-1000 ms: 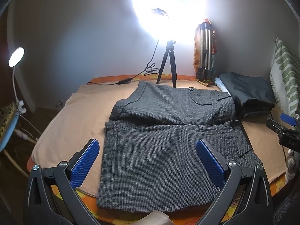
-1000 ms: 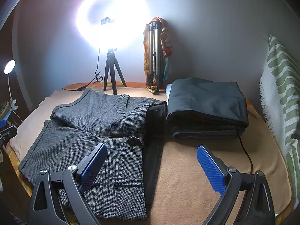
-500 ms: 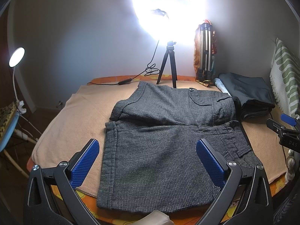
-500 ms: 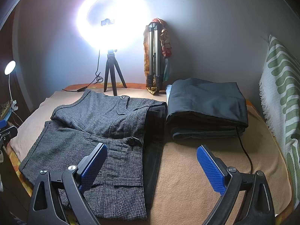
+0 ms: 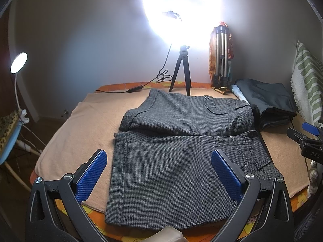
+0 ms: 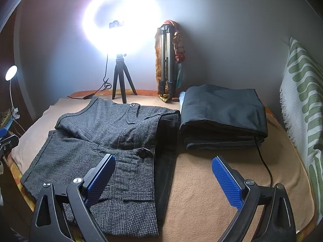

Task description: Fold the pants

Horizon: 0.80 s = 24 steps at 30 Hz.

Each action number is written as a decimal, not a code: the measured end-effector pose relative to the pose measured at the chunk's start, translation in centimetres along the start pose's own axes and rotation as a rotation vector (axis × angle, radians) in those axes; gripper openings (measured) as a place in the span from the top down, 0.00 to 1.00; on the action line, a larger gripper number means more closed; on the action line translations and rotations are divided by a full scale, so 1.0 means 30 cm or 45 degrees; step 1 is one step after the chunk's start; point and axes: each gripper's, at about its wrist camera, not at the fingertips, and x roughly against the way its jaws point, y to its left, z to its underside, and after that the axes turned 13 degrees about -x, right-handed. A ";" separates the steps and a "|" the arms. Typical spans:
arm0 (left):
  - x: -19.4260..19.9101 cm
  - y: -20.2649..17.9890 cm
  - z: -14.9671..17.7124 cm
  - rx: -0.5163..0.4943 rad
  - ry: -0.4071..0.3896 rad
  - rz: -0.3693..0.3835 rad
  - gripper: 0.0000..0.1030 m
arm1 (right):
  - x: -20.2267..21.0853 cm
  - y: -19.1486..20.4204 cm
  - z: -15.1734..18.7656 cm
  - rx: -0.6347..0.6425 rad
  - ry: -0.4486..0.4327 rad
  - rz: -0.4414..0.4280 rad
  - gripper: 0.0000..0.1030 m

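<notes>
Hovering with jaws wide and empty, the left gripper (image 5: 158,173) and right gripper (image 6: 163,178) hang above grey shorts (image 5: 181,151) lying flat on the blanket (image 6: 212,191). Risk: pinching one layer only, so the fold drags crooked toward the dark folded pile (image 6: 222,115).

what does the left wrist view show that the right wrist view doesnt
Only the left wrist view shows the grey pants' near hem and the right tongs from the side. Only the right wrist view shows the full front fold of the dark folded stack and the cable trailing from it. Both show the ring light, the folded tripod, the desk lamp, and their own open, empty tongs.
</notes>
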 end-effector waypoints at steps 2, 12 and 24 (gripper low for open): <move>0.002 0.001 -0.001 -0.001 0.000 0.001 0.00 | 0.000 0.000 0.000 0.000 0.000 0.000 0.05; 0.004 -0.002 -0.001 -0.002 -0.003 -0.002 0.00 | 0.001 0.000 0.001 -0.002 0.000 -0.002 0.05; -0.010 0.003 -0.006 -0.002 0.003 -0.005 0.00 | -0.006 0.011 0.002 0.005 0.002 -0.028 0.05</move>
